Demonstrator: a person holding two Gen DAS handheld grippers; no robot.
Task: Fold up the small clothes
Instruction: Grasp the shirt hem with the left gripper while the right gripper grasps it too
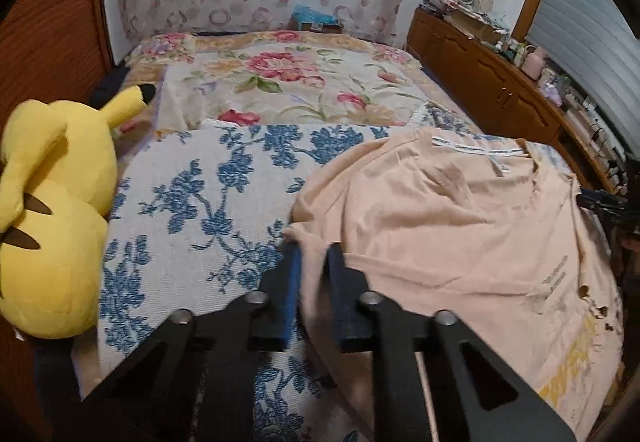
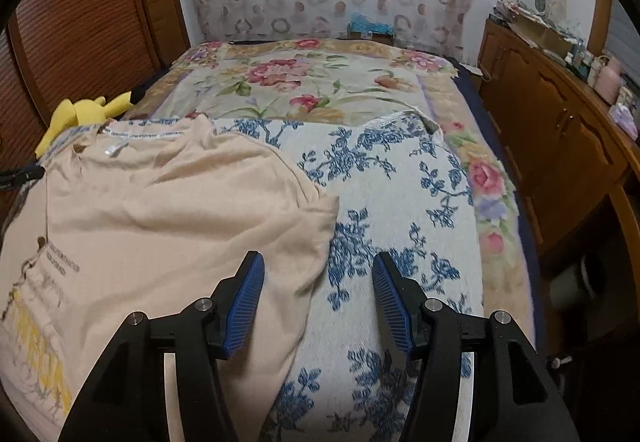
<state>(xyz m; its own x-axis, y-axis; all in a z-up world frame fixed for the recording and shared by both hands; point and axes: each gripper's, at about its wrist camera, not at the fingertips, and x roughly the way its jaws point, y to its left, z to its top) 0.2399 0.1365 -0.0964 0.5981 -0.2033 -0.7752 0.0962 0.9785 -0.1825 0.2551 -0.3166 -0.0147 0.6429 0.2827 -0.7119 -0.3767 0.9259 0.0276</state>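
T-shirt [image 1: 460, 209] collar at 12 o'clock; left gripper [image 1: 314, 262] pinches its sleeve edge; right gripper [image 2: 318, 274] wide, straddling opposite sleeve hem at 10 o'clock.

At the bottom centre of the frame, the left hand-held gripper [image 1: 314, 248] has its black, blue-padded fingers closed on a fold of the peach cotton T-shirt [image 1: 460, 226], which spreads across the lower right. The shirt lies on a white blanket with blue flower print [image 1: 200, 193] covering the bed. A yellow plush toy [image 1: 52, 226] rests at the left edge. A brown wooden cabinet [image 1: 492, 81] runs along the right.
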